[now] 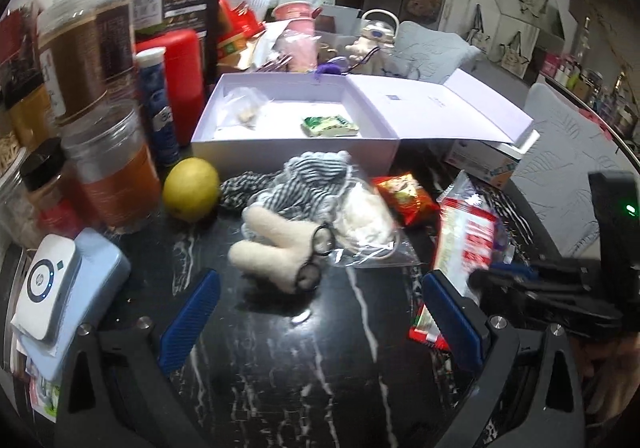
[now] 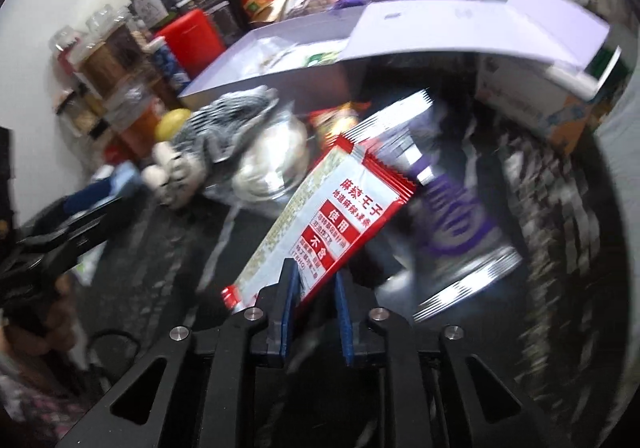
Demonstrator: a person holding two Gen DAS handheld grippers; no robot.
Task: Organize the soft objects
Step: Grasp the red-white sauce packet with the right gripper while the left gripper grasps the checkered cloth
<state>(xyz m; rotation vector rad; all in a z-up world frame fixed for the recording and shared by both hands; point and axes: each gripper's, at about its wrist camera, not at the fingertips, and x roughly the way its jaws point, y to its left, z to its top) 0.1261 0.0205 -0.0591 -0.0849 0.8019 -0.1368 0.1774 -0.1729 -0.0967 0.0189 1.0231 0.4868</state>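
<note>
On the desk (image 1: 280, 368) left edge, jars (image 1: 108, 168) crowded close; the left hand-held gripper (image 1: 320, 316) stood wide apart, empty, over bare dark marble. Ahead lay the plush toy (image 1: 276, 252), striped cloth (image 1: 296, 184) and open box (image 1: 296, 152). Right hand-held gripper (image 2: 316, 288) was clamped on a red-white packet (image 2: 320, 224); surroundings blurred there.

red-and-white snack packet (image 2: 320, 224) is pinched at its lower edge between the right claw (image 2: 316, 300) pads, tilted up and away to the right. ahead-left of that claw lie a striped grey cloth (image 1: 296, 180), a cream plush toy (image 1: 272, 256) and a clear bag (image 1: 366, 224).
</note>
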